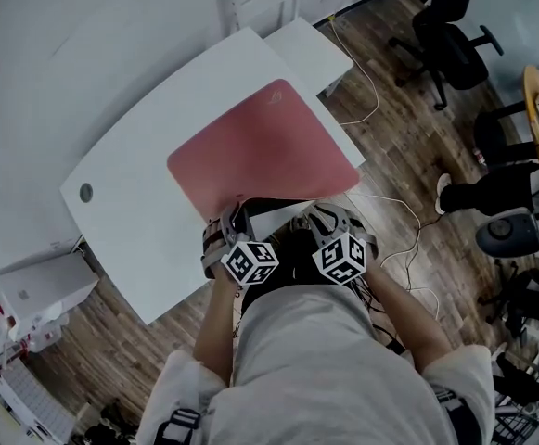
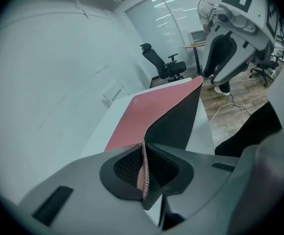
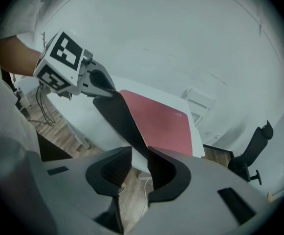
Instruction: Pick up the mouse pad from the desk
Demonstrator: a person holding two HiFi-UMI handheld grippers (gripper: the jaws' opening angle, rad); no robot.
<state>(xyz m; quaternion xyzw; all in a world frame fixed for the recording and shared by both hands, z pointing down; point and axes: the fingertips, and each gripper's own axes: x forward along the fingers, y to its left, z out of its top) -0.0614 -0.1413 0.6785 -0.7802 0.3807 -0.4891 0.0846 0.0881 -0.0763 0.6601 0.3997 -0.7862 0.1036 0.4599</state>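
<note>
A pink mouse pad (image 1: 264, 151) with a black underside lies on the white desk (image 1: 134, 211), its near edge raised off the desk. My left gripper (image 1: 231, 217) is shut on that near edge; in the left gripper view the pad's stitched rim (image 2: 143, 160) is pinched between the pads of the left gripper (image 2: 142, 174), and the pad (image 2: 154, 111) curls away over the desk. My right gripper (image 1: 322, 215) hovers at the same edge, further right. The right gripper (image 3: 139, 168) is open, with floor showing through the gap and the pad's black underside (image 3: 122, 124) just beyond its tips.
A white cabinet (image 1: 311, 49) stands at the desk's far corner. Cables (image 1: 394, 248) trail over the wood floor on the right. Black office chairs (image 1: 450, 44) and a seated person's legs (image 1: 496, 188) are further right. White boxes (image 1: 32, 290) sit to the left.
</note>
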